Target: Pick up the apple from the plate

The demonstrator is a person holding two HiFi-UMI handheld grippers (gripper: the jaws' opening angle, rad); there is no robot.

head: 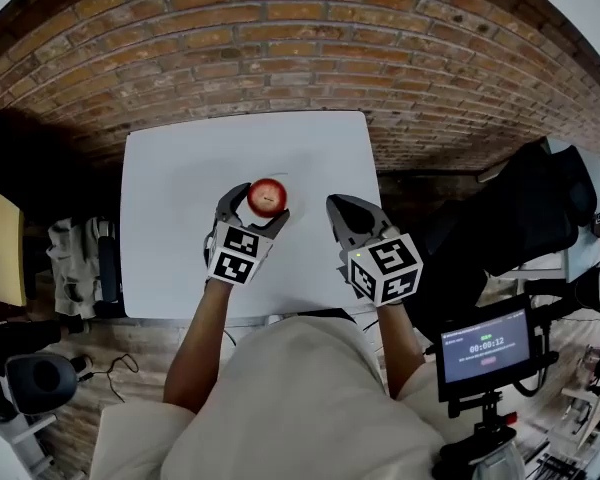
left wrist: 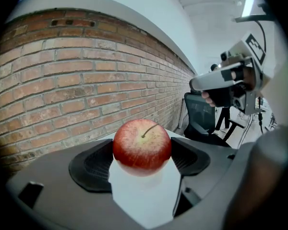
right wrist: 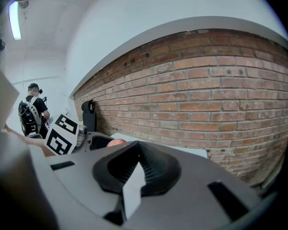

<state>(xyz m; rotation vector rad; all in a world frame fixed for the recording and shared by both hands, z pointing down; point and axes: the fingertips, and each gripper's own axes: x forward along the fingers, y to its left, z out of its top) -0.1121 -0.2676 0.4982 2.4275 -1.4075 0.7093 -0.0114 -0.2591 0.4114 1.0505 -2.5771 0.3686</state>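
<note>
A red apple (head: pixel 267 197) with a yellowish top and a short stem sits between the jaws of my left gripper (head: pixel 257 207), over the middle of the white table (head: pixel 170 188). In the left gripper view the two dark pads press the apple (left wrist: pixel 142 145) from both sides, so the left gripper (left wrist: pixel 142 153) is shut on it. My right gripper (head: pixel 340 208) hovers just right of the apple, its jaws closed together with nothing between them (right wrist: pixel 136 153). A sliver of the apple (right wrist: pixel 116 142) shows past the right gripper's jaws. I cannot make out a plate against the white tabletop.
A brick wall (head: pixel 310 38) runs behind the table. A black office chair (head: pixel 525 213) stands to the right, with a small monitor on a stand (head: pixel 485 348) near it. Dark gear (head: pixel 40 378) fills the floor on the left. A person (right wrist: pixel 33 109) stands far off.
</note>
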